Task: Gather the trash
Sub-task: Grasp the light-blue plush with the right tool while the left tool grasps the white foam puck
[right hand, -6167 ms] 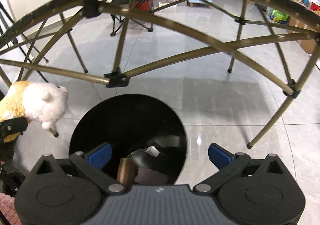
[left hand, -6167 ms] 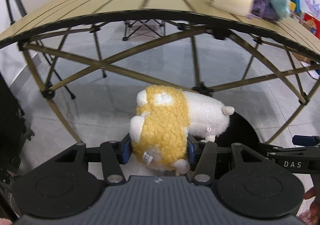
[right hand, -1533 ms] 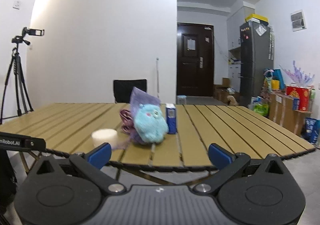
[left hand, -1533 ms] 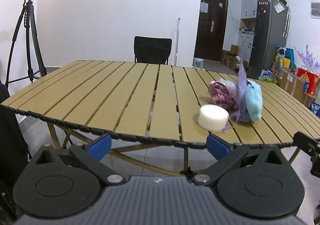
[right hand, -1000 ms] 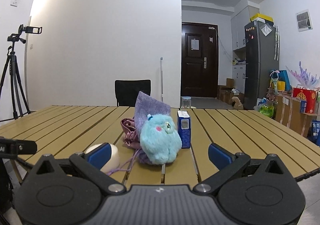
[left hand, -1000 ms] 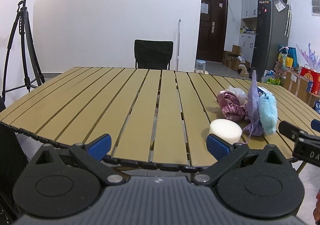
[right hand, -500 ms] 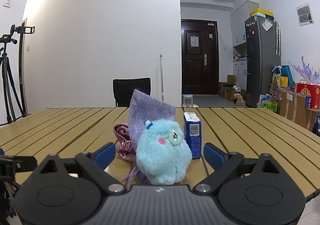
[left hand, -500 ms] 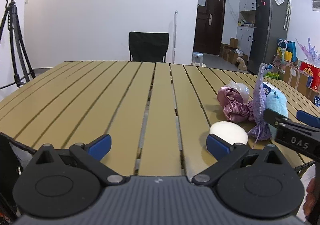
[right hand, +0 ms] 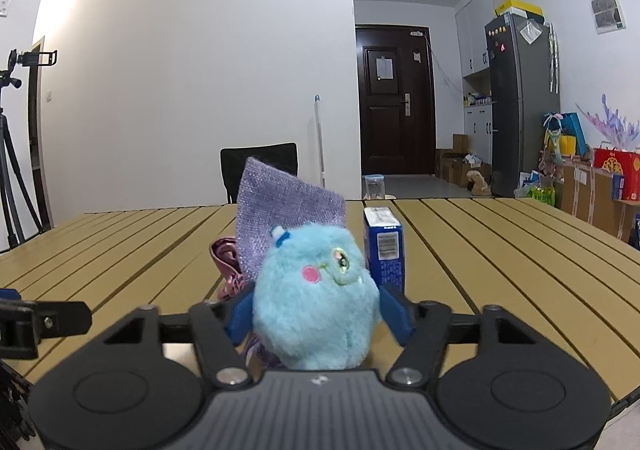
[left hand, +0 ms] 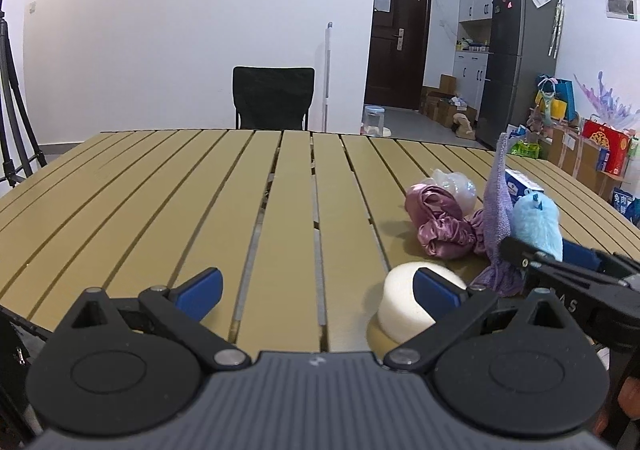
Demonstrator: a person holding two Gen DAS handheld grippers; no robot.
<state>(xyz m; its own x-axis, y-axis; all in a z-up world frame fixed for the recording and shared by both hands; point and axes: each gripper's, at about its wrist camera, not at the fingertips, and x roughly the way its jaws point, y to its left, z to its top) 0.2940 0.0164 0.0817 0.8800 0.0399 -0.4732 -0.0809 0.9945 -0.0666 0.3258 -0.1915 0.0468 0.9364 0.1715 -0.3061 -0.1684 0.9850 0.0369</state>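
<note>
The right tongs (right hand: pixel 316 314) are sitting low in the centre of the right wrist view, and their jaws have just been closing around the blue plush (right hand: pixel 316 298). The blue pads are now lying against both sides of its fur, so the tongs are clamping on it. The plush is standing on the desk (right hand: pixel 500 270), in the lower middle of the frame. Just behind it, toward centre frame, a purple pouch (right hand: pixel 286 205) is standing up on end, and a blue carton (right hand: pixel 383 250) is standing upright just right of the plush. A pink scrunchie (right hand: pixel 226 262) is peeking out left of the pouch.

In the left wrist view the left tongs (left hand: pixel 316 288) are spanning the bottom of the frame with jaws wide apart and nothing between them. A white foam puck (left hand: pixel 404 308) is lying on the desk (left hand: pixel 160 209) at lower right, partly hidden behind the right-hand pad; whether they are touching cannot be told. Beyond it, right of centre, the scrunchie (left hand: pixel 436 226), a clear plastic wad (left hand: pixel 456 185), the pouch (left hand: pixel 498 209), the plush (left hand: pixel 536 221) and the carton (left hand: pixel 520 181) are bunching together. The right tongs (left hand: pixel 560 266) are reaching in from the right edge at the plush.

A black chair (left hand: pixel 274 97) is standing behind the desk at centre, and a tripod (left hand: pixel 12 89) is standing at the left edge.
</note>
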